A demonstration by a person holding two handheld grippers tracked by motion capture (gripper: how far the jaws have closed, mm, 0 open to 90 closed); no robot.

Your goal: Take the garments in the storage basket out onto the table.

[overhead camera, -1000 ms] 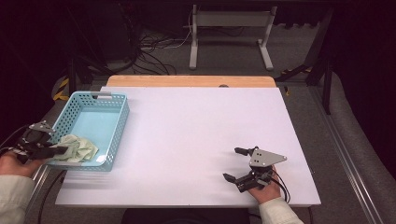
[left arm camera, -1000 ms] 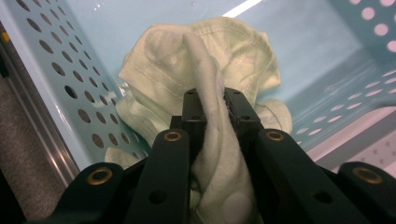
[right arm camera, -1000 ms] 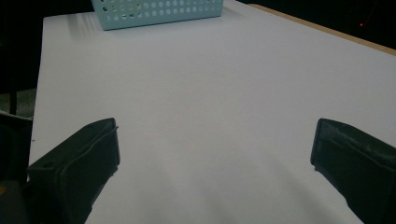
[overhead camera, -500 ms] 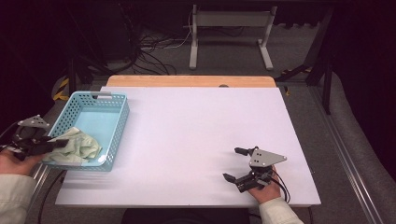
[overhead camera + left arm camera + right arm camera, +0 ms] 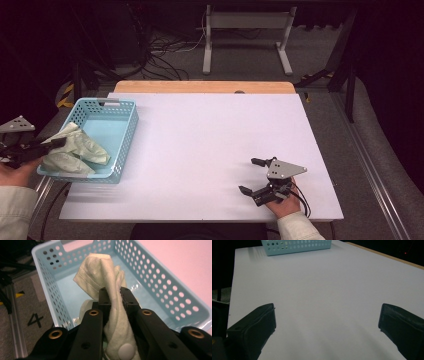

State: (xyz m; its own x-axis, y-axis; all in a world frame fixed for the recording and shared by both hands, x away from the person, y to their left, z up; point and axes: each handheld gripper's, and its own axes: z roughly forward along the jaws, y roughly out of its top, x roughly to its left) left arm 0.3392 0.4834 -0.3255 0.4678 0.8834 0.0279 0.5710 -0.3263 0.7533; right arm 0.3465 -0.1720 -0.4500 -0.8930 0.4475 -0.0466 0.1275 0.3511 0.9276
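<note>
The left gripper [image 5: 115,296] is clamped on a pale green cloth [image 5: 105,277], pinched between its fingertips [image 5: 103,298]. The cloth's long axis runs along the jaws: one bunched end stands out past the tips over the blue basket [image 5: 127,127], the other trails back between the fingers toward the hand. The right gripper [image 5: 255,176] rests well apart on the white table [image 5: 200,140], jaws spread wide with nothing between them.
</note>
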